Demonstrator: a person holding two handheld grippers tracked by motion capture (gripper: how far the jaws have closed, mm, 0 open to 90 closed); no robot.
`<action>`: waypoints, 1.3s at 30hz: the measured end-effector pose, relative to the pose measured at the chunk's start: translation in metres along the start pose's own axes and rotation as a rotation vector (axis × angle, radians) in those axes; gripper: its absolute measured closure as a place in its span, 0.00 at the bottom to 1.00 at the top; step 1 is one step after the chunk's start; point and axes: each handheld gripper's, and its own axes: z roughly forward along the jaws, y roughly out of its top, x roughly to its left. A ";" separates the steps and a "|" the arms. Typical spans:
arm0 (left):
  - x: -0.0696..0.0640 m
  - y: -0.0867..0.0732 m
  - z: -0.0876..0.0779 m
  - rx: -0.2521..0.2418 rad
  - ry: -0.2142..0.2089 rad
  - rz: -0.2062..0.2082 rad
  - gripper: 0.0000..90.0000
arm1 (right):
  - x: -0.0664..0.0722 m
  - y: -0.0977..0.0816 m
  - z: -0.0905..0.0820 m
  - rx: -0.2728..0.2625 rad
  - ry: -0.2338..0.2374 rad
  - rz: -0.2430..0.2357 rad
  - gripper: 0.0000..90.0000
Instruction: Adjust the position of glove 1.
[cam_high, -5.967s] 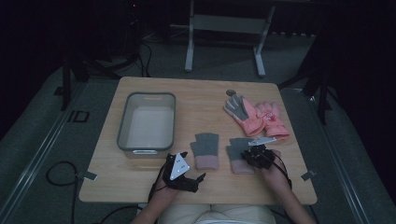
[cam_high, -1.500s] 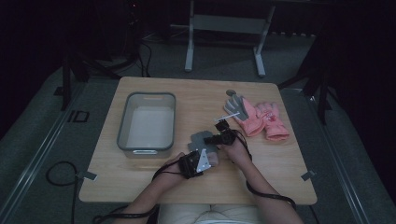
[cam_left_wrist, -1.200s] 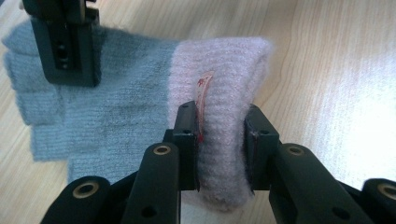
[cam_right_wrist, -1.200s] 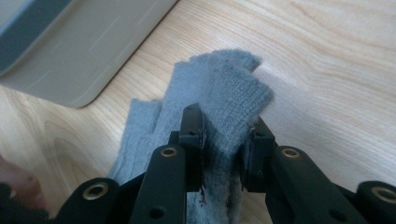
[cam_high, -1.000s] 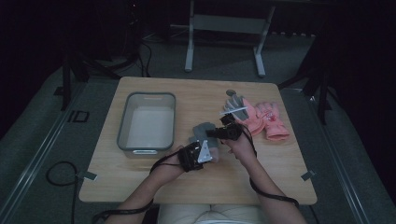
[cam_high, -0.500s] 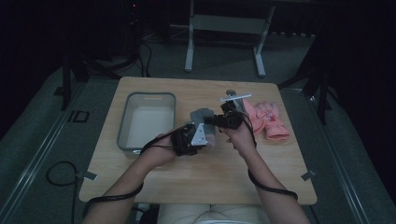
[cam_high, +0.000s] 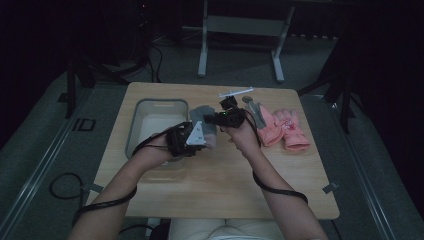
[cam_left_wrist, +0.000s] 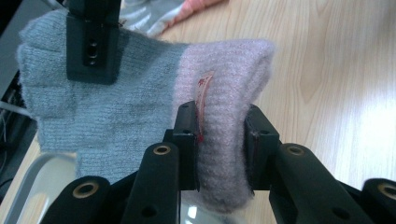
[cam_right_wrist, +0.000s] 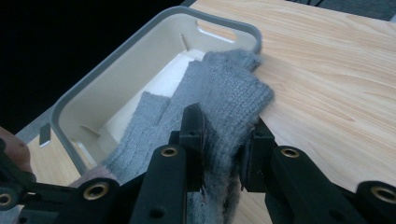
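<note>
**Glove held at both ends beside the bin**

The glove (cam_left_wrist: 140, 107) hangs between the two grippers, off the table; the left gripper (cam_left_wrist: 219, 140) is clamped on its pink cuff, the jaws squeezing the thick knit into a fold between them, and a small tag (cam_left_wrist: 203, 93) sticks up at the inner pad; taking the cuff makes sense, since it is the bulkiest and firmest part to pinch. The right gripper (cam_right_wrist: 222, 149) is clamped on the grey finger end, the wool bunched between its jaws; in the left gripper view it shows as the black jaw biting the far corner of the glove. Holding both ends keeps the soft knit spread out rather than drooping in a heap, which I judge is meant to let it go down flat and in one piece.

Outward from the grip, the bin (cam_right_wrist: 65, 107) lies just past the glove in the right gripper view, its pale inside open; in the high view the glove (cam_high: 204, 125) sits over the bin's right rim (cam_high: 161, 103), between both hands; so the carry looks aimed at dropping it inside. Farther right on the table (cam_high: 215, 190) lies a pink pair of gloves (cam_high: 285, 127), well apart from the grippers, untouched, probably waiting for their turn.
</note>
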 end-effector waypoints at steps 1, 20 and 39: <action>0.000 0.000 0.000 0.000 0.000 0.000 0.78 | 0.003 0.002 0.003 0.001 0.002 0.004 0.83; 0.024 -0.060 -0.036 0.089 0.007 -0.010 0.78 | 0.053 0.033 0.062 0.031 0.057 -0.072 0.83; 0.053 -0.109 -0.018 0.161 -0.034 0.011 0.78 | 0.061 0.045 0.124 0.079 0.035 -0.051 0.83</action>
